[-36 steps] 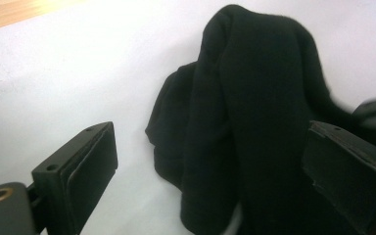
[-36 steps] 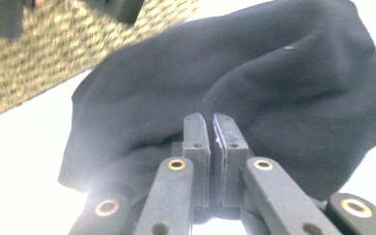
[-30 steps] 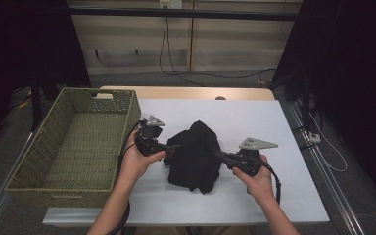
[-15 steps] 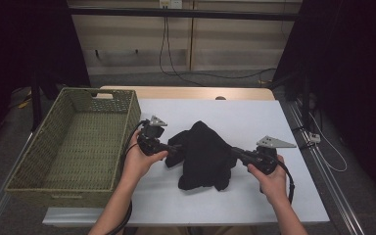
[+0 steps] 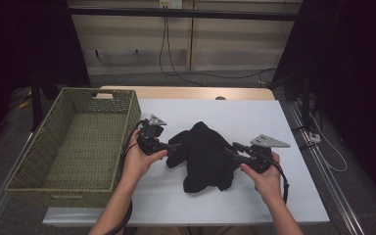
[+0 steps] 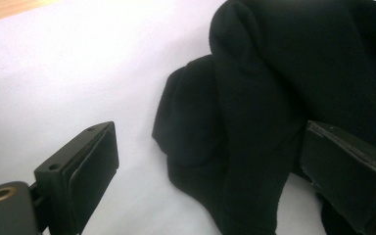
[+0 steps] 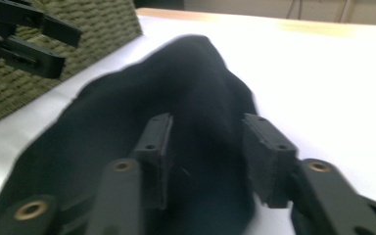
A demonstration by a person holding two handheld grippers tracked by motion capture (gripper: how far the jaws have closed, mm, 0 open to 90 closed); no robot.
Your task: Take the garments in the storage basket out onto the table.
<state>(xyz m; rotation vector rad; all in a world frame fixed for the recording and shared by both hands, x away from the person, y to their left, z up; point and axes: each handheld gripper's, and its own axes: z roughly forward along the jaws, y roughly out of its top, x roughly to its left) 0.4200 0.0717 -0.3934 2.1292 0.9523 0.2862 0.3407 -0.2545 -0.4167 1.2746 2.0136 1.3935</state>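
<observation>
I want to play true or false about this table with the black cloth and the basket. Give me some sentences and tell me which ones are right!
1. The black cloth lies on the white table. True.
2. The cloth is inside the basket. False: it lies on the table, to the right of the basket.
3. The left gripper has its jaws open. True: they stand wide, with a fold of cloth between them.
4. The right gripper is squeezed shut on the cloth. False: its jaws have just been opening, and the cloth sits loose between them.
5. The basket is full of clothes. False: what shows of its inside is bare.
</observation>
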